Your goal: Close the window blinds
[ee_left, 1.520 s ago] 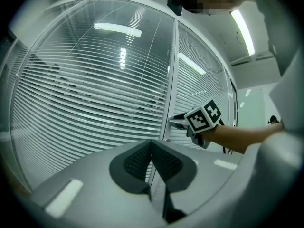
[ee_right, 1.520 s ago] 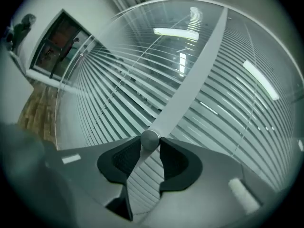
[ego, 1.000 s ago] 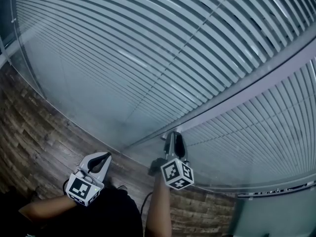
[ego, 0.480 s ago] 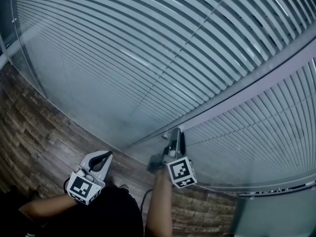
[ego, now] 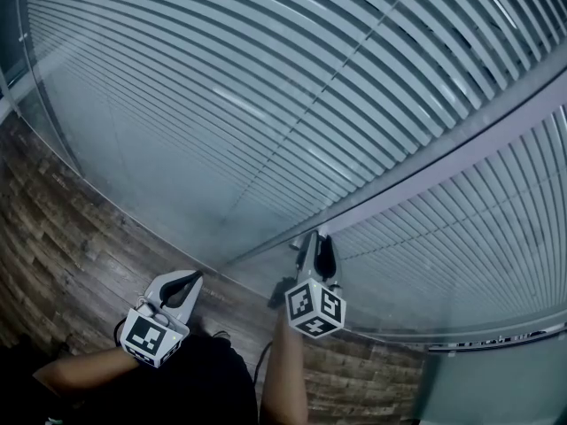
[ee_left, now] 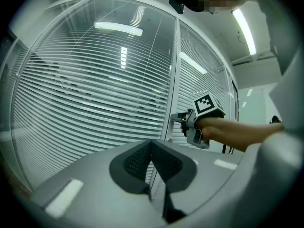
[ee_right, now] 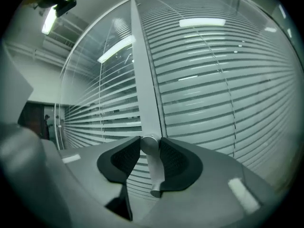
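Horizontal slat blinds (ego: 266,87) hang behind glass panels, their slats tilted partly open. A grey post (ee_right: 145,94) divides two panels, and a small round metal knob (ee_right: 150,146) on a stem sticks out of it. My right gripper (ee_right: 149,145) is up at the post (ego: 461,144), its jaws closing with the knob between them and both pads against its sides. The left gripper view shows that gripper (ee_left: 197,125) at the post too. My left gripper (ego: 188,280) hangs lower left, away from the glass, shut on nothing.
Wood-pattern flooring (ego: 62,228) runs along the foot of the glass wall. A second blind panel (ego: 496,228) lies right of the post. My bare forearms (ego: 283,379) reach out from the bottom of the head view. Ceiling lights reflect in the glass (ee_left: 118,30).
My right gripper has shifted slightly at the post and its marker cube has turned. Blinds and left gripper have not visibly moved.
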Action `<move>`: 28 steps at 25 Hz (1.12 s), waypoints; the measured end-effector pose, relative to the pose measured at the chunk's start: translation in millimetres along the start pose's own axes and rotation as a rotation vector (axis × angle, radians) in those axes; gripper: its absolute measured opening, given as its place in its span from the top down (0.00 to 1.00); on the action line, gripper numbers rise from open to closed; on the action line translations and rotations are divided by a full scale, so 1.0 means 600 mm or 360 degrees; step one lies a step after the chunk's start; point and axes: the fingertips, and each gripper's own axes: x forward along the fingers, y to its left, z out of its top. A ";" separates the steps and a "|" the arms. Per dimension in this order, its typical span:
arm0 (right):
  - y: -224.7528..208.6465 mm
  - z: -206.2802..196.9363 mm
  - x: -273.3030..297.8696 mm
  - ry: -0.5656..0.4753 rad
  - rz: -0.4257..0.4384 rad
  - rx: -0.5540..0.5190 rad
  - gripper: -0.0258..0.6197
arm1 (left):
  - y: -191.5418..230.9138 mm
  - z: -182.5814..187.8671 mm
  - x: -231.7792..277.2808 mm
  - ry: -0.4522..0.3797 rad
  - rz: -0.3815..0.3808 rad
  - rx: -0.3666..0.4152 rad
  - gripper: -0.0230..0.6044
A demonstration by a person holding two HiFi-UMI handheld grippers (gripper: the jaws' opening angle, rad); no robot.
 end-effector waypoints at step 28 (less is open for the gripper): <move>0.006 -0.035 0.000 0.0085 0.0229 0.0328 0.68 | -0.001 0.001 0.009 0.0016 -0.0024 -0.0005 0.96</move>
